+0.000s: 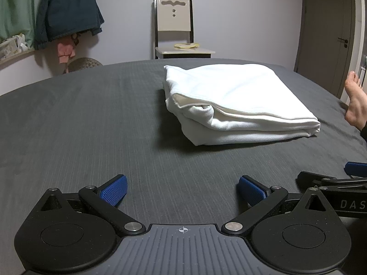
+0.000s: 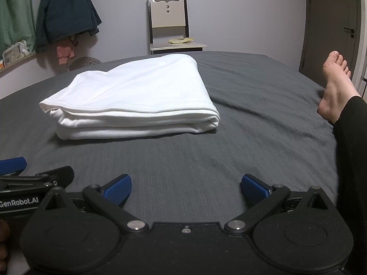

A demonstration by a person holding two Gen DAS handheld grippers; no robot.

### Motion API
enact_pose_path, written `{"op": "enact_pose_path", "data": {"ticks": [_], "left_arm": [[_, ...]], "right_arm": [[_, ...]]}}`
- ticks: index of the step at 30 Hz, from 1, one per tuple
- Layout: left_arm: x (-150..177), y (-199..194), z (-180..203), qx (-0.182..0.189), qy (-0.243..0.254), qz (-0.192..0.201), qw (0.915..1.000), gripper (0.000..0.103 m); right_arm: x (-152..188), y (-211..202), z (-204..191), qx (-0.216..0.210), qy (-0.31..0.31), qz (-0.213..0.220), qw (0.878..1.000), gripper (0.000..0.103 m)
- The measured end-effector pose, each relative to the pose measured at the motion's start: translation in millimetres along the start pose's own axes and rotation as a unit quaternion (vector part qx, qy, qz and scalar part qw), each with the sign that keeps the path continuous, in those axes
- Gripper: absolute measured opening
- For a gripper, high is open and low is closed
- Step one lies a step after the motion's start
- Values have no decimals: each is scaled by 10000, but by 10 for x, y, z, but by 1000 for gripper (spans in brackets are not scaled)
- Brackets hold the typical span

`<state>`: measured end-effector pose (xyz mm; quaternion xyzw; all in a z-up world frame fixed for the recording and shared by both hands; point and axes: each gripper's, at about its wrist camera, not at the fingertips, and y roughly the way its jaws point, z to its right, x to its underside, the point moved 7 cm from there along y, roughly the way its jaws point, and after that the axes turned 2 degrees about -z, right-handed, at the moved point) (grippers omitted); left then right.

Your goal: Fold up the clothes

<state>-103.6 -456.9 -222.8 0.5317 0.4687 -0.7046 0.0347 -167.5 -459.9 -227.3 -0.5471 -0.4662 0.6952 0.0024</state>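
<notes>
The dark grey bed (image 1: 91,119) spreads wide before me, and on it, ahead of both my tongs, lies the white garment (image 1: 234,100), folded into a thick stack with its layered edges facing me. It sits a little right of centre from my left wrist camera and left of centre from my right. My bare foot (image 2: 336,84) rests on the sheet well to the right of it. My left gripper (image 1: 182,191) hovers low over the sheet, blue pads spread apart and empty; my right gripper (image 2: 185,189) sits just beside it, likewise spread wide, holding nothing.
</notes>
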Motion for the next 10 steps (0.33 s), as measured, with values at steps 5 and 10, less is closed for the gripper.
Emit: {"op": "enact_pose_path", "data": {"ticks": [5, 10], "left_arm": [[5, -4, -4, 10, -12, 2, 10000, 103], [10, -7, 4, 4, -10, 10, 10000, 103]], "right_arm": [[-3, 4, 1, -2, 3, -4, 10000, 103], [2, 2, -8, 3, 6, 0, 10000, 103]]}}
